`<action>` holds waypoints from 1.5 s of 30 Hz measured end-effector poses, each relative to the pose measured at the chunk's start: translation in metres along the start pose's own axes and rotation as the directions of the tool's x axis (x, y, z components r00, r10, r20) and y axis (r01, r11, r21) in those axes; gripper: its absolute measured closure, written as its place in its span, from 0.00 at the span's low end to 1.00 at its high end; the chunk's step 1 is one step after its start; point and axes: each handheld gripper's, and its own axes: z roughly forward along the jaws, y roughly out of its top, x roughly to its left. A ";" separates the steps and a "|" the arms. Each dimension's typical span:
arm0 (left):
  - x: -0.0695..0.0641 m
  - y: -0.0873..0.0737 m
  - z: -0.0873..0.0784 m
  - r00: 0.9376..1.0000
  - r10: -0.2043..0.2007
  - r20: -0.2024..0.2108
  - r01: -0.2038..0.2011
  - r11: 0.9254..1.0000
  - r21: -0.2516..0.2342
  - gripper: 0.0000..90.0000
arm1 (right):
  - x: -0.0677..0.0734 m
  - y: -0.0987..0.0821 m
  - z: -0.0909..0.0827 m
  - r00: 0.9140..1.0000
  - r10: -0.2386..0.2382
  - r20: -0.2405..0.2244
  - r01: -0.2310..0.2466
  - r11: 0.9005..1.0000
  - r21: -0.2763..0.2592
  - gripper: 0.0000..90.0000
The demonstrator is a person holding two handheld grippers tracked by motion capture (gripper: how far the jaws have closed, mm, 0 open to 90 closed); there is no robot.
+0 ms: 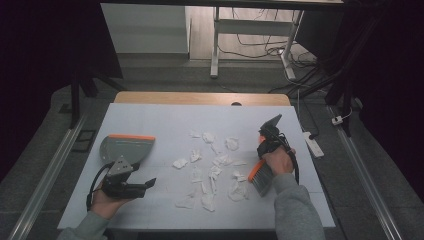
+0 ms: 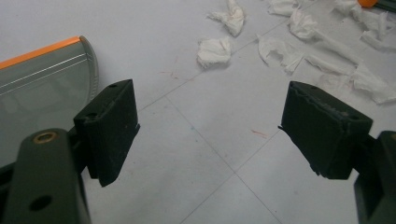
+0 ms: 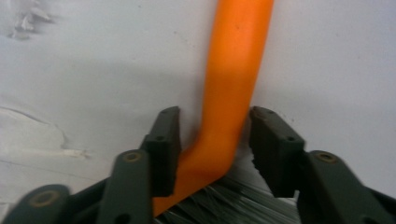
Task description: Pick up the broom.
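Note:
An orange-handled brush [image 1: 260, 177] with grey bristles lies at the right of the white table [image 1: 165, 117]. My right gripper [image 1: 263, 145] points down over it. In the right gripper view the orange handle [image 3: 233, 70] runs between the jaws of the right gripper [image 3: 215, 144], and both pads sit against it just above the bristles [image 3: 233, 205]. My left gripper [image 1: 150, 184] rests low at the left front, open and holding nothing [image 2: 208, 135]. A grey dustpan [image 1: 127, 147] with an orange lip lies just beyond it [image 2: 42, 79]. Several torn white paper scraps [image 1: 210, 170] litter the table's middle [image 2: 215, 49].
A wooden table edge [image 1: 200, 97] shows behind the white top. A white power strip [image 1: 312, 142] lies on the floor at the right, with cables and a desk frame [image 1: 216, 45] farther back. Metal rails [image 1: 45, 175] run along both sides.

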 end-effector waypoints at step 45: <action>-0.001 0.001 0.005 0.999 0.011 -0.033 -0.010 1.000 0.024 0.22 | -0.050 -0.047 -0.056 0.883 -0.185 -0.432 -0.023 0.902 -0.432 0.79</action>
